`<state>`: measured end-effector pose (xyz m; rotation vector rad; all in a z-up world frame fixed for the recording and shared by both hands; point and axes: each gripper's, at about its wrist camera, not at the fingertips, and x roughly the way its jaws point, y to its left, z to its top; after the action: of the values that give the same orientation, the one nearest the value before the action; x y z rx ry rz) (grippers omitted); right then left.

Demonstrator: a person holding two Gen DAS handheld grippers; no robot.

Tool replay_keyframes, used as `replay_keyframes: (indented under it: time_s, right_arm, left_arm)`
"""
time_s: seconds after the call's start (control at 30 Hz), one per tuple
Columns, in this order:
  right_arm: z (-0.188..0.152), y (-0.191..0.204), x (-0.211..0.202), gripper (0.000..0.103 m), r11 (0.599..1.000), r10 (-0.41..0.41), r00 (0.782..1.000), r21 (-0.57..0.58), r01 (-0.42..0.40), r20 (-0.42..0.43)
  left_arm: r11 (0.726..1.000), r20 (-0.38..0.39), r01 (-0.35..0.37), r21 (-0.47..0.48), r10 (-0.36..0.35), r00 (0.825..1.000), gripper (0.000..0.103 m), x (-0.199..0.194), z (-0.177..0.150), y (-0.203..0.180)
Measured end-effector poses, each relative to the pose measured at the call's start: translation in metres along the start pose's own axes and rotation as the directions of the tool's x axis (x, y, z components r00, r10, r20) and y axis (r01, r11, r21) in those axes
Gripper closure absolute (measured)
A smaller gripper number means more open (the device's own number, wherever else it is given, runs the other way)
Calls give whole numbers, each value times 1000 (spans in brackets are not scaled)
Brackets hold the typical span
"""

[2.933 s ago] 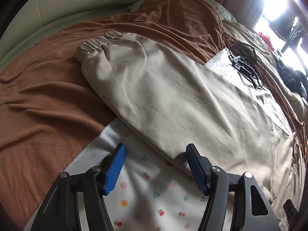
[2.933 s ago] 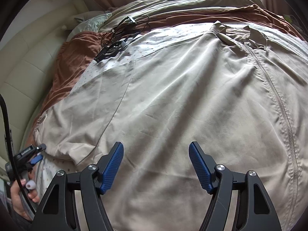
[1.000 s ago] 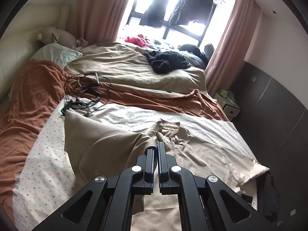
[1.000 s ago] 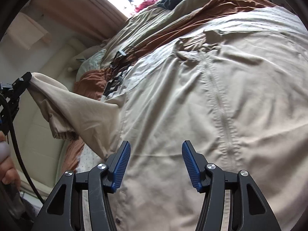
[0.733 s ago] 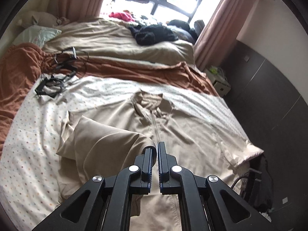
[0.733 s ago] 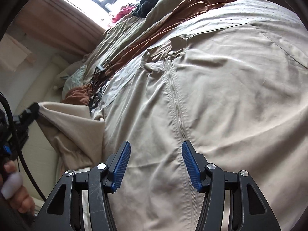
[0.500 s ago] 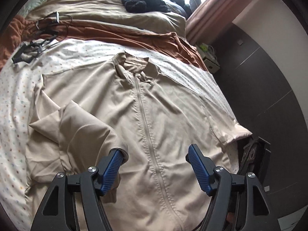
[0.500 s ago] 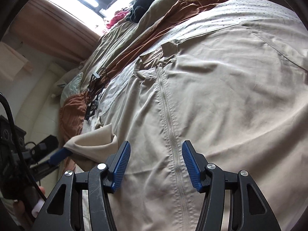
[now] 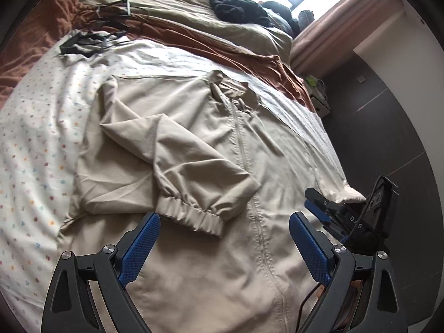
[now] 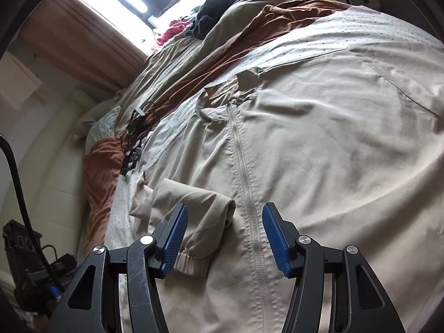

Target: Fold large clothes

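A beige zip-up jacket (image 9: 277,161) lies flat, zipper up, on a flower-print sheet (image 9: 36,138). One sleeve (image 9: 188,172) is folded across the chest, its elastic cuff (image 9: 194,216) next to the zipper. My left gripper (image 9: 224,247) is open and empty just above the cuff. My right gripper (image 10: 222,236) is open and empty over the zipper (image 10: 244,183), with the folded sleeve (image 10: 194,213) by its left finger. The right gripper also shows in the left wrist view (image 9: 327,211), beside the other sleeve's cuff (image 9: 349,194).
A brown blanket (image 9: 227,47) and a beige duvet (image 9: 172,8) lie beyond the jacket. Black cables (image 9: 91,38) sit at the sheet's far left corner. Dark clothes (image 9: 238,8) are piled near the window. The bed's right edge drops to a dark floor (image 9: 388,127).
My left gripper carried the sleeve over the jacket's chest, opened and let it go. It has drawn back a little. The right gripper stayed open above the zipper.
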<state>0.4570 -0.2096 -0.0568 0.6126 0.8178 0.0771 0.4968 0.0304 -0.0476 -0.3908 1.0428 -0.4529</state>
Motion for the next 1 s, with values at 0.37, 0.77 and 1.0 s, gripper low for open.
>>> replay_keyframes:
  time_s: [0.37,0.77,1.0]
  right_arm:
    - [-47,91,61,16,949,7,991,-311,-48,-132]
    - [-96,116,133,15,798,-288,935,-591,115,-206]
    - [-90,110,135,54,772,-338,924,-615,162,-180]
  left_arm:
    - [963,75,-235,-134,247,966,23,-42,-14,91]
    - [932,-7,-317,-175,321,947,48,-7,-39,143]
    - [922,-54,-346,-171,342,938,66,25,-41,154]
